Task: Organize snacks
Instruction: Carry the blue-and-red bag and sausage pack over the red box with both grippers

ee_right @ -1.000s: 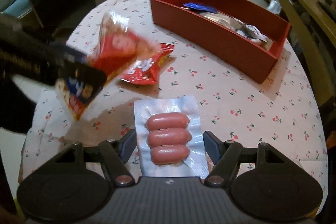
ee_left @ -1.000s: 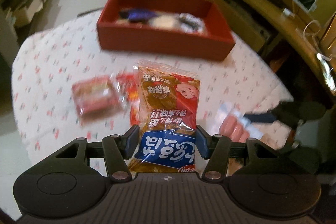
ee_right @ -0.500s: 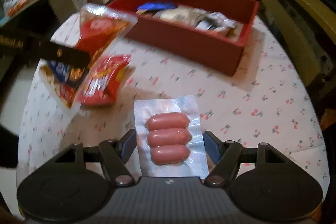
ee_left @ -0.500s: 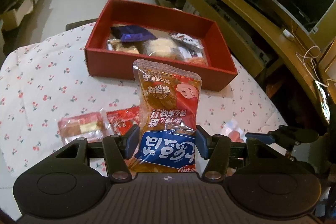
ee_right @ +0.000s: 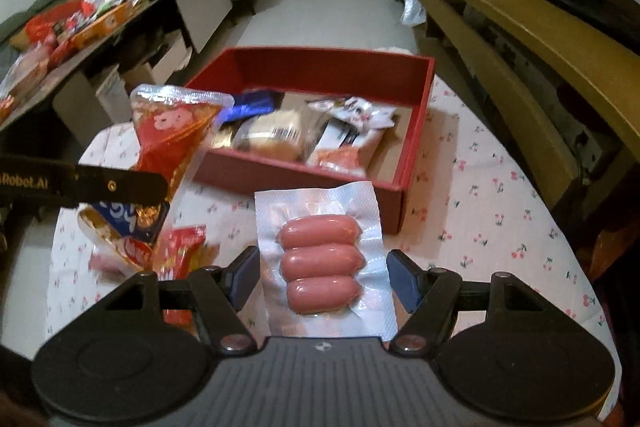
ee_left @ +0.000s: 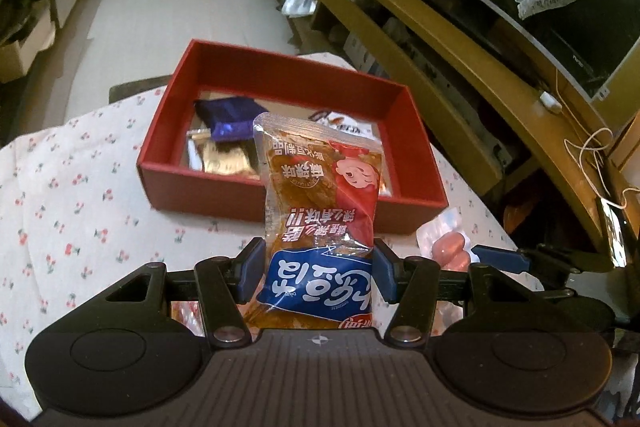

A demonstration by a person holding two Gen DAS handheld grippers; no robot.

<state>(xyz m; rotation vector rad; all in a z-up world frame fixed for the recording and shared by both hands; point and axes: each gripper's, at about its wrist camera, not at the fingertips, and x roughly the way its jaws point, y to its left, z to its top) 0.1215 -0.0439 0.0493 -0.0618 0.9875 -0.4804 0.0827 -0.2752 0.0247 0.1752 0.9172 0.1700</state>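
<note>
Left wrist view shows my left gripper (ee_left: pixel 318 275) clamping a spicy snack pouch (ee_left: pixel 318 223) before the part-filled red box (ee_left: pixel 288 201), my right gripper (ee_right: pixel 322 275) pinching the sausage pack (ee_right: pixel 320 259), one red packet (ee_right: pixel 180 251) still on the table.

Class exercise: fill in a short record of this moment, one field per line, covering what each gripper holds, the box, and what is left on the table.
left gripper: shut on spicy snack packet
right gripper: shut on sausage pack
red box: open-topped, on cherry-print tablecloth, several wrapped snacks inside
blue wrapper: inside box, far left
left on table: red packet
</note>
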